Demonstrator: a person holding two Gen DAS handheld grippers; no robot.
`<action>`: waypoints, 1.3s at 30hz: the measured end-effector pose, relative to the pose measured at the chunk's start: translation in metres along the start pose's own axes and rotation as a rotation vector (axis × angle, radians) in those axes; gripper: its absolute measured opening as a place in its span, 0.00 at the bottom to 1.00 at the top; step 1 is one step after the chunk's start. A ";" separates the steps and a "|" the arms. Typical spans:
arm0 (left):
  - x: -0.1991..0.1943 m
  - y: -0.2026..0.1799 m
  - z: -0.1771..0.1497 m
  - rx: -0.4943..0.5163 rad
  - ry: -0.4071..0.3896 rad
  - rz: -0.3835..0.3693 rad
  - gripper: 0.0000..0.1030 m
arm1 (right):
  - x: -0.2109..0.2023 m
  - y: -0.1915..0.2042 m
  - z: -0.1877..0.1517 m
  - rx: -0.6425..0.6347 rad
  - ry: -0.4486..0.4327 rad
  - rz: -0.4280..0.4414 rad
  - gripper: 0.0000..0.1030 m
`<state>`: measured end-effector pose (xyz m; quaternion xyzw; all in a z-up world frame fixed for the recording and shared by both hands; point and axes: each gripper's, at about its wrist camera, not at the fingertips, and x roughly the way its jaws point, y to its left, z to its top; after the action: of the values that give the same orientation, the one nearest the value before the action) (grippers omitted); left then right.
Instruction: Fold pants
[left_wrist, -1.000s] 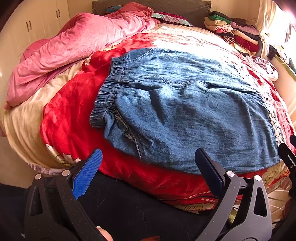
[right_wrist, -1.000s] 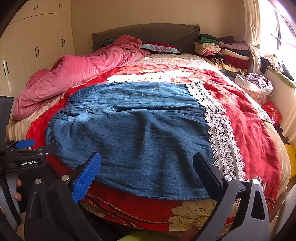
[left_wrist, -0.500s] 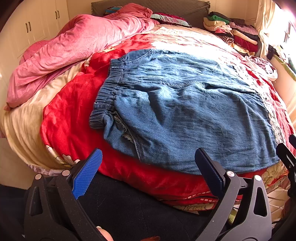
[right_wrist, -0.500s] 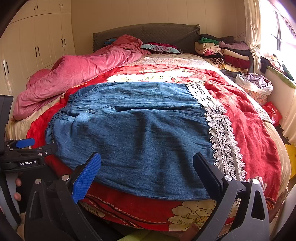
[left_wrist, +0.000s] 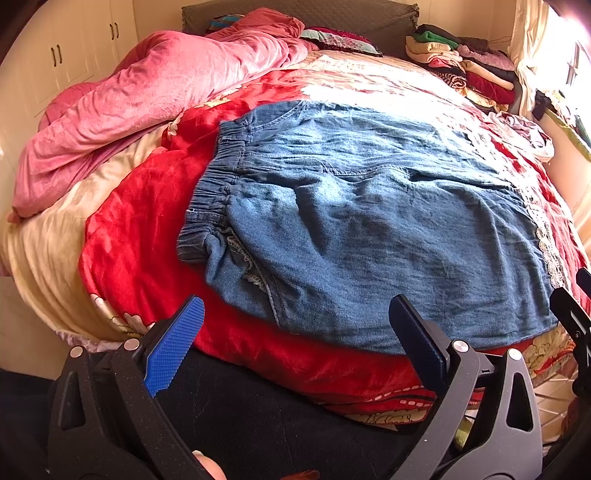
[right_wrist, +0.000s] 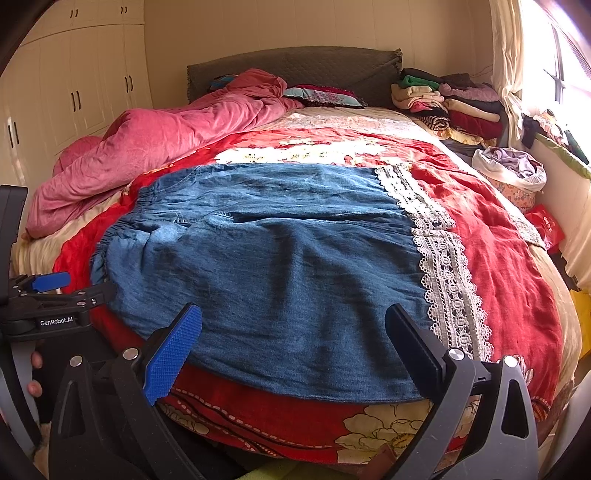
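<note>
A: Start from the left claw (left_wrist: 295, 325). How does it stand?

B: Spread wide, nothing between the fingers, hanging off the near edge of the red floral bed cover (left_wrist: 140, 236), just short of the hem of the blue denim pants with an elastic waistband (left_wrist: 369, 229).

A: And the right claw (right_wrist: 293, 328)?

B: Also wide and empty, its tips over the near hem of the pants (right_wrist: 277, 258), which lie flat across the bed with the white lace cuffs (right_wrist: 443, 266) to the right.

A: Room around them?

B: Bare red cover on the right past the lace; a crumpled pink quilt (right_wrist: 159, 147) on the far left; a stack of folded clothes (right_wrist: 450, 99) at the far right corner.

A: What does one view add?

B: The left view shows the gathered waistband close up; the right view shows the left claw (right_wrist: 51, 282) from the side, and a white laundry basket (right_wrist: 513, 170) beside the bed.
</note>
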<state>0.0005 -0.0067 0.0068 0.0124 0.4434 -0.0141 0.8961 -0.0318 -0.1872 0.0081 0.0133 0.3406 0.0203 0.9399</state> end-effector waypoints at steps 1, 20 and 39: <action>0.001 0.001 0.002 -0.002 0.000 0.000 0.91 | 0.001 -0.001 0.001 0.003 -0.001 0.001 0.96; 0.041 0.010 0.062 0.005 -0.021 0.009 0.91 | 0.070 0.015 0.079 -0.092 0.052 0.094 0.96; 0.127 0.071 0.160 -0.033 0.017 0.104 0.91 | 0.205 0.039 0.176 -0.246 0.124 0.135 0.96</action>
<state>0.2072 0.0565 0.0040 0.0206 0.4501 0.0398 0.8919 0.2375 -0.1402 0.0136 -0.0805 0.3912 0.1256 0.9081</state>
